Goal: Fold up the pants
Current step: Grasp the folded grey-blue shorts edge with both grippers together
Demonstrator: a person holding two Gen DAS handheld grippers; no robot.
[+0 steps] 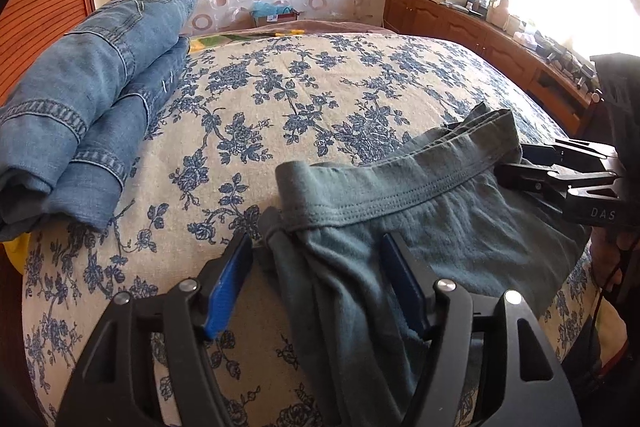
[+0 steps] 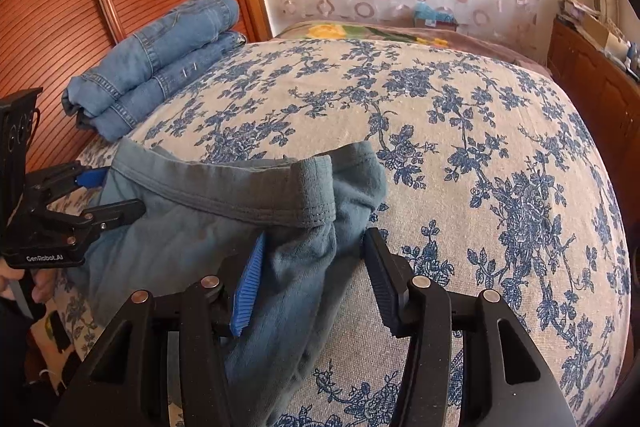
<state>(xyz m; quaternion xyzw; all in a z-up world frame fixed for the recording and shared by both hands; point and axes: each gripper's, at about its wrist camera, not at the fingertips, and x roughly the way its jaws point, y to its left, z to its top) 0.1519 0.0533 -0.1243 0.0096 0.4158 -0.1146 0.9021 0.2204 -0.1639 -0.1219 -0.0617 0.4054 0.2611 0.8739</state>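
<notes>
Locate the grey-green pants (image 1: 440, 211) at the near edge of the floral bedspread (image 1: 320, 87), waistband (image 1: 400, 183) turned toward the far side, well apart from the folded jeans (image 1: 92, 87) at far left. Note the left gripper (image 1: 316, 243) released: bunched cloth between the jaws, outer blue pad clear of it. Note the right gripper (image 2: 316, 237) likewise unclenched, one pad brushing the fabric, the other standing free. Treat the step as most likely taking a fresh hold at both waistband ends. Slide each lower jaw under all layers before clamping. Seize the stitched band, not the loose cloth below. Keep both holds level and draw outward gently to flatten wrinkles before folding. Avoid pinching the bedspread.
</notes>
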